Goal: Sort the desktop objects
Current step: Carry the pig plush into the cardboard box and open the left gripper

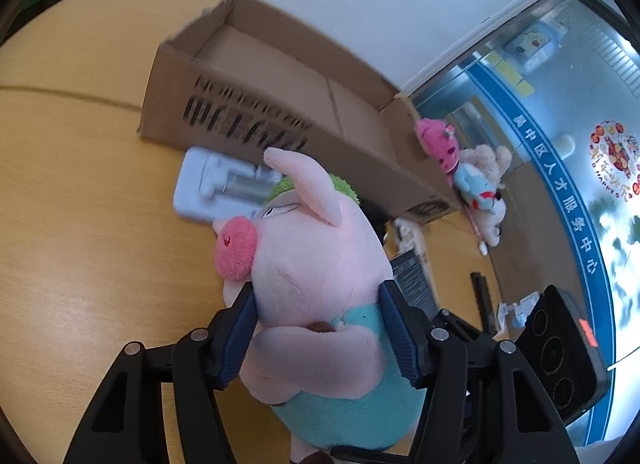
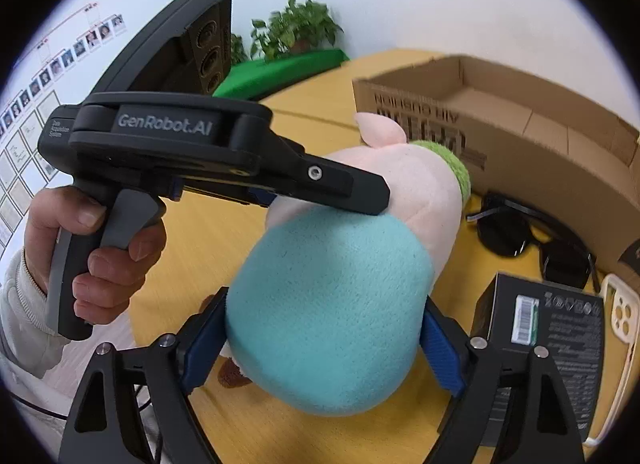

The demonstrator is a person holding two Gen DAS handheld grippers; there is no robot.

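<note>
A pink plush pig [image 1: 316, 264] in a teal outfit, with a green tuft on its head, is held above the wooden table [image 1: 80, 224]. My left gripper [image 1: 320, 328] is shut on the pig's neck and shoulders. My right gripper [image 2: 324, 336] is shut on the pig's teal bottom [image 2: 332, 316]. The left gripper's body [image 2: 224, 152] shows in the right wrist view, gripping the pig from the left. An open cardboard box [image 1: 280, 104] stands on the table just beyond the pig; it also shows in the right wrist view [image 2: 520, 132].
A white tray with a metal item [image 1: 224, 188] lies before the box. Small plush toys [image 1: 468, 172] sit beside the box's right end. Black sunglasses [image 2: 532, 236], a black carton [image 2: 548, 336] and a cream phone case [image 2: 624, 320] lie on the table.
</note>
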